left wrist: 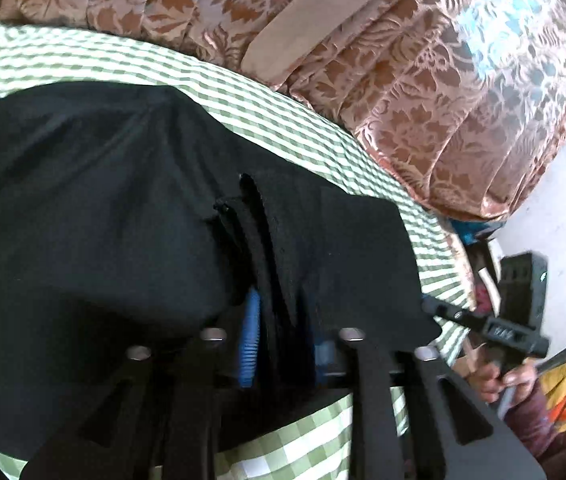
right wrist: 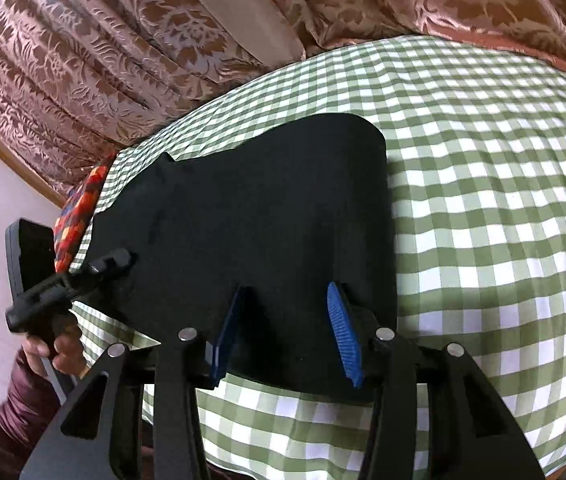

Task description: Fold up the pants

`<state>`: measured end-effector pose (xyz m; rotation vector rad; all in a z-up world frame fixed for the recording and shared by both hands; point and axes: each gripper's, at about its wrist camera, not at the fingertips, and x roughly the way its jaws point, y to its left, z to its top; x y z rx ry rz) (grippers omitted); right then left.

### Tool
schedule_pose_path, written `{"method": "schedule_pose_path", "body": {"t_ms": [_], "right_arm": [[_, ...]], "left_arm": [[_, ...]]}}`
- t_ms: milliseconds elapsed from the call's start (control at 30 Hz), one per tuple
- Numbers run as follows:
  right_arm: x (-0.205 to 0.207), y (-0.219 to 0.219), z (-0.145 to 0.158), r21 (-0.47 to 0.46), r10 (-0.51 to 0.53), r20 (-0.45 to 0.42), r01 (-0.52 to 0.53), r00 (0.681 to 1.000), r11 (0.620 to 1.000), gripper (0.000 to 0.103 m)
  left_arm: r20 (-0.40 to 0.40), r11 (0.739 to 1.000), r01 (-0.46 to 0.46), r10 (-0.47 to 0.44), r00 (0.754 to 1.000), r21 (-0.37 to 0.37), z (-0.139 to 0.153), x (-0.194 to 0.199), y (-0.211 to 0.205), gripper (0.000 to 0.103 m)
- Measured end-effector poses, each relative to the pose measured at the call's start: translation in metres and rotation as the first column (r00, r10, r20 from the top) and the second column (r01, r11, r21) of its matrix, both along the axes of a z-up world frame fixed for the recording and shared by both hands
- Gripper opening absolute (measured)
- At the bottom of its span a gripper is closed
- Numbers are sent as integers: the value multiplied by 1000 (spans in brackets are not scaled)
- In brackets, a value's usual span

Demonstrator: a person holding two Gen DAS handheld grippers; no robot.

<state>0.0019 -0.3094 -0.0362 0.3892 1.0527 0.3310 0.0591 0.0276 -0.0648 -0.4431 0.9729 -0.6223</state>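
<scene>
While the pants (right wrist: pixel 243 216) lie in a folded stack on the checked cloth (right wrist: pixel 483 200), our left gripper (left wrist: pixel 283 320) straddles the layered edge — can't tell if it's pinching. The right gripper (right wrist: pixel 287 320) hangs released. We'd square the edges, press flat — no dragging.

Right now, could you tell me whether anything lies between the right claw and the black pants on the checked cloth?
Nothing visible does. The right claw is open right over the near edge of the pants, its blue pads apart, and only the checked cloth lies around them.
</scene>
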Motion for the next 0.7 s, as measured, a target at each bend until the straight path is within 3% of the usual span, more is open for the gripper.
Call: {"method": "schedule_pose_path", "body": {"t_ms": [167,367,433,467,533,633,700], "right_arm": [[3,-5,16,-4,13,44,-12,999,1000,44],[41,-7,30,-8,-21,98,22,995,1000,44],[61,-10,29,6,-50,99,49,994,999,44],[70,-10,26,9,-55,97,54,994,998,44],[90,-6,17,-5,-63,75,63,995,998,44],[98,3,-1,-4,-61,47,62,997,998,44],[92,16,-15,-10,-30,46,30,999,999,45]], "left_arm": [[-42,989,-27,21,999,-144,8,22,11,66],[-161,989,-37,14,987,-142,-5,62,-3,66],[-193,990,-41,14,981,-134,-13,69,-8,50],[-178,995,-41,24,984,-92,-12,69,-11,26],[-97,996,-57,51,994,-63,-2,61,-11,7],[28,996,-75,76,997,-53,18,42,-7,7],[59,996,-84,85,995,-9,20,31,-4,7]]}}
